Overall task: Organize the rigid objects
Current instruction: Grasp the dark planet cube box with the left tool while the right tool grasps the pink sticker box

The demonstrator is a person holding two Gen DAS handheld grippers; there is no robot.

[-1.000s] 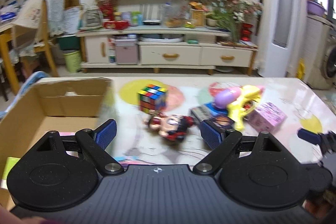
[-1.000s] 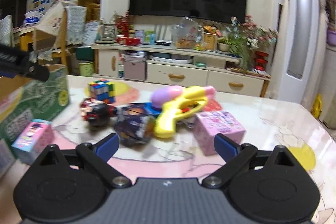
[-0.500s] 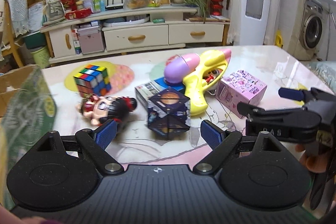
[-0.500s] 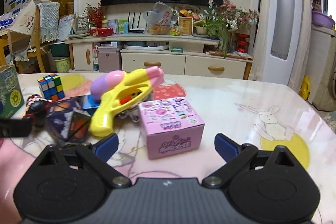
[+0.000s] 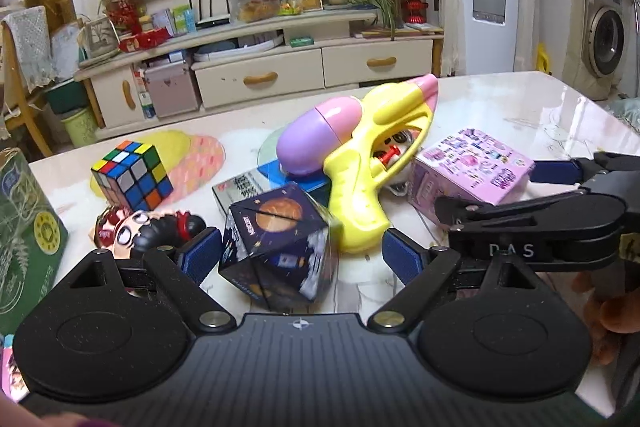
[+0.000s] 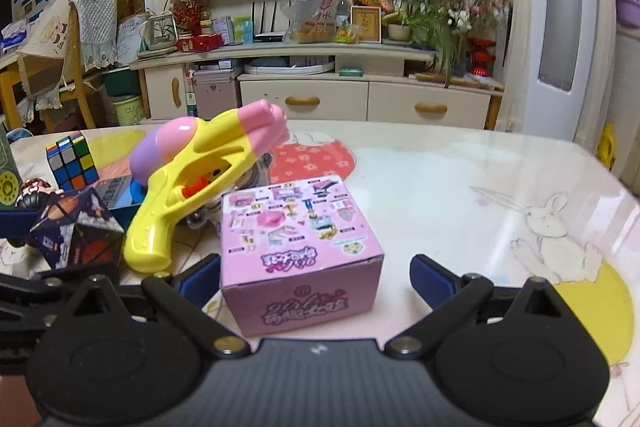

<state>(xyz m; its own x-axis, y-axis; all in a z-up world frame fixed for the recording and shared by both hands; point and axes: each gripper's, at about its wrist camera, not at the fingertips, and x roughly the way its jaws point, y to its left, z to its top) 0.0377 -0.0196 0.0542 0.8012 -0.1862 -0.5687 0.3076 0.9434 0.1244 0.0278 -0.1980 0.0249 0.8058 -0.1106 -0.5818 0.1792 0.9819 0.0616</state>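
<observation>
My left gripper (image 5: 301, 254) is open, its fingers either side of a dark blue planet-print cube (image 5: 276, 247) on the table; the left pad sits near it, the right pad stands apart. My right gripper (image 6: 316, 273) is open around a pink printed box (image 6: 300, 251), fingers apart from its sides. A yellow-pink water gun (image 5: 368, 163) lies between cube and box, also in the right wrist view (image 6: 192, 183). A Rubik's cube (image 5: 132, 175) and a cartoon figure (image 5: 136, 231) lie to the left. The right gripper's arm (image 5: 540, 223) shows beside the pink box (image 5: 472, 171).
A green-printed carton (image 5: 24, 227) stands at the table's left edge. A flat silver-blue box (image 5: 256, 187) lies under the water gun. The glossy table (image 6: 460, 187) stretches right, with a rabbit drawing. A TV cabinet stands behind.
Both grippers moved forward and lower: the left onto the planet cube, the right onto the pink box. Earlier the left swung right, away from the cardboard box.
</observation>
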